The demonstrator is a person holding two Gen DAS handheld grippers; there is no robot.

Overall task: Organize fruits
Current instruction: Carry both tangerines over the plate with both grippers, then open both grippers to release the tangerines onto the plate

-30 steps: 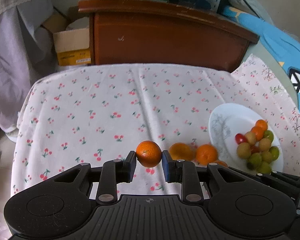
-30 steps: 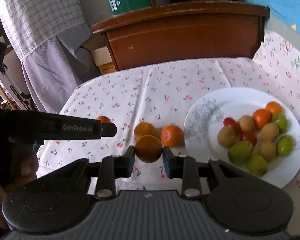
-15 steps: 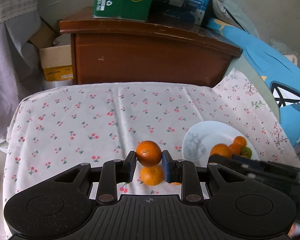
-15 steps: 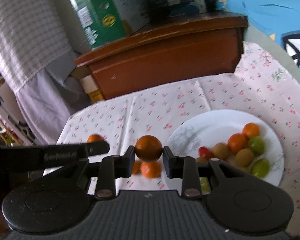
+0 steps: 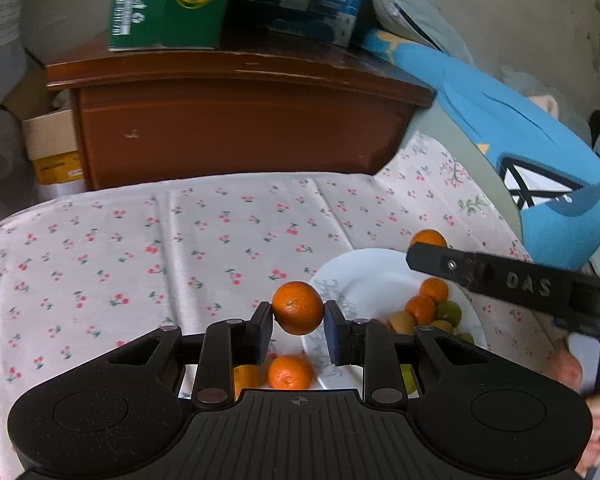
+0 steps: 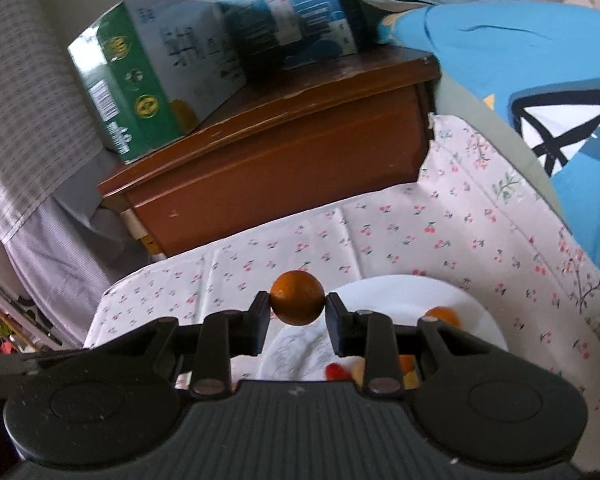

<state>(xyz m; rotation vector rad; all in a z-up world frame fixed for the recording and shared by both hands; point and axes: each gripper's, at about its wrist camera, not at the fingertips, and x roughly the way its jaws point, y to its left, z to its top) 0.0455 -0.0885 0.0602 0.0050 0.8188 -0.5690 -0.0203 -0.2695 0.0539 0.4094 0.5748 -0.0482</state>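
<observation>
A small round orange (image 5: pixel 297 307), glossy and pebbled, is lifted clear of the worktop, pinched at its sides. A second, darker orange (image 6: pixel 297 298) is held the same way above the white plate's (image 6: pixel 396 296) near rim. Two more oranges (image 5: pixel 290 372) lie side by side on the cherry-print cloth just beside the plate, which holds a cluster of oranges, green and brownish fruits (image 5: pixel 432 312).

Plate (image 6: pixel 472 312) fruit behind right claw (image 6: pixel 298 320)

Black ribbed claw (image 5: pixel 298 322), silver screws
</observation>
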